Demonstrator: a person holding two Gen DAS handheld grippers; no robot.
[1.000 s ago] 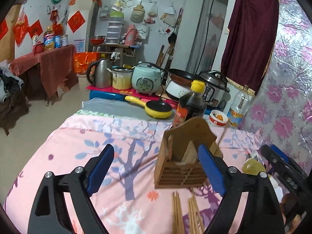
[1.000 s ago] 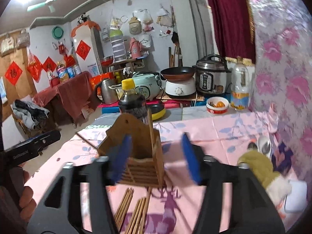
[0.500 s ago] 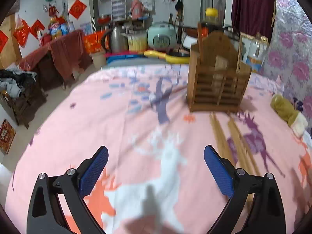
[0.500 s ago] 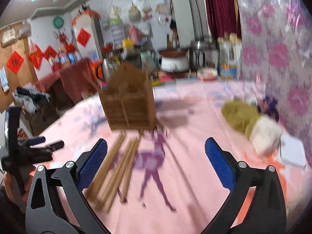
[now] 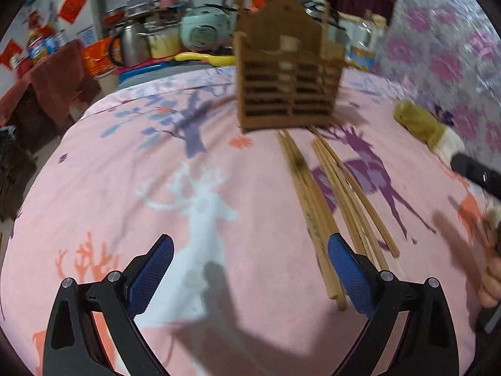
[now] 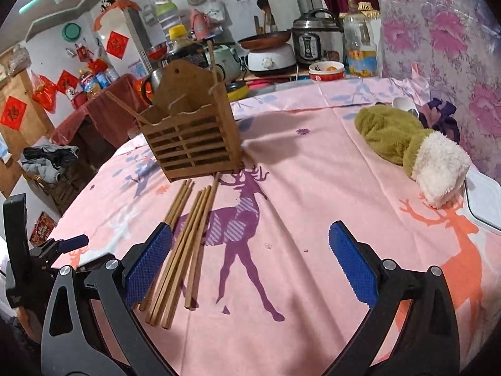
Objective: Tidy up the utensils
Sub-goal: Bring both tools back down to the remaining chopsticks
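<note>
A brown slatted wooden utensil holder stands on the pink deer-print tablecloth; two chopsticks stick out of it. Several wooden chopsticks lie flat on the cloth in front of it. My left gripper is open and empty, low over the cloth, its right finger beside the near ends of the chopsticks. My right gripper is open and empty, its left finger over the near ends of the chopsticks.
A green and white plush cloth lies on the table's right side, with a white board at the right edge. A dark sauce bottle and kitchen appliances stand behind the holder. The left gripper's body shows at left.
Both grippers have pulled back from the holder and dropped lower over the cloth. The loose chopsticks now lie close to the fingers. Both stay open.
</note>
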